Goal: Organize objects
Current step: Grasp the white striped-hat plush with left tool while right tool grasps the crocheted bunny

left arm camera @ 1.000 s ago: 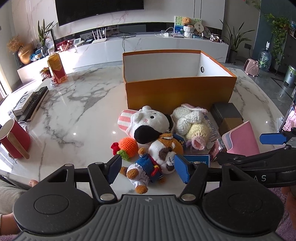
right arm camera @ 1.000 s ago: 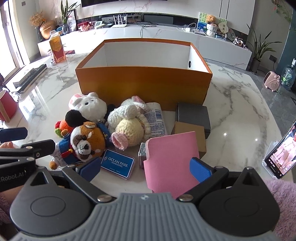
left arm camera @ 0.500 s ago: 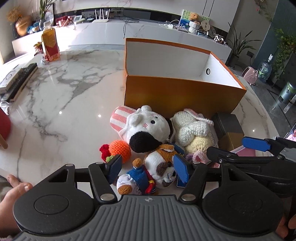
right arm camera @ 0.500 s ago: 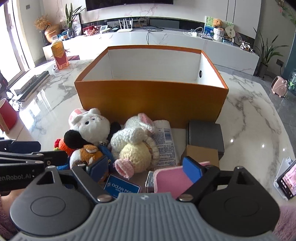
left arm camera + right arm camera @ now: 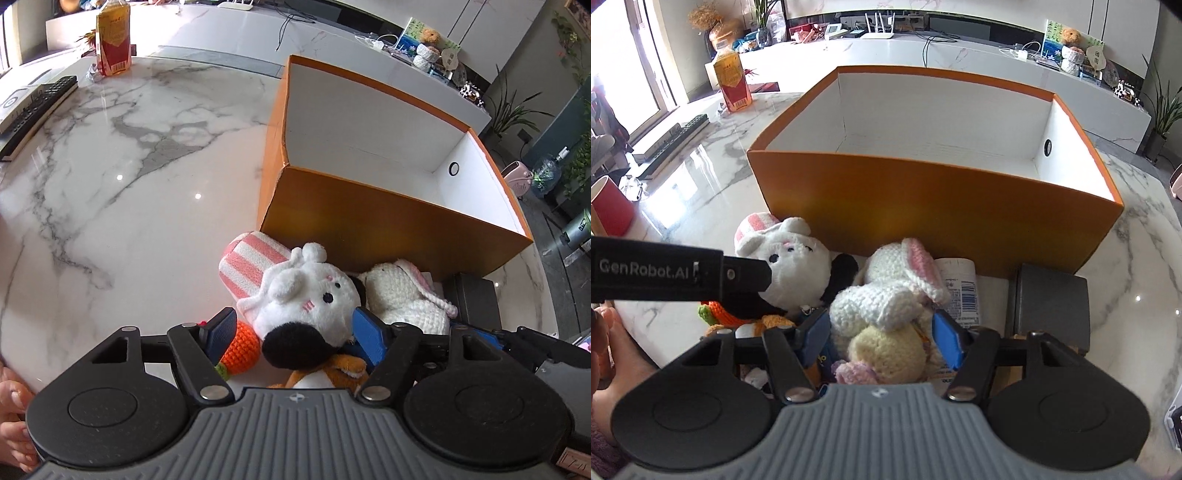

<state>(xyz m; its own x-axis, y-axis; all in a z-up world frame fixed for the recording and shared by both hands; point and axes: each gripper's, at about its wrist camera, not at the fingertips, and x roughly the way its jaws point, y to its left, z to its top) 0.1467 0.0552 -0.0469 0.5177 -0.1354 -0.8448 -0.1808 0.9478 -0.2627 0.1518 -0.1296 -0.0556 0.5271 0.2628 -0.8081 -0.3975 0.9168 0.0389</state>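
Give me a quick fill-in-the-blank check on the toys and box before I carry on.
1. The box is ____ outside and white inside.
2. The crochet carrot lies to the ____ of the white bunny in the left wrist view.
3. The crochet bunny sits between the ____ gripper's fingers.
Missing: orange; left; right

Two close wrist views angled down, sharing toys before orange box (image 5: 388,225).

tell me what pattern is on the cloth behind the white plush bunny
Pink and white stripes on the cloth, clearest in the left wrist view.
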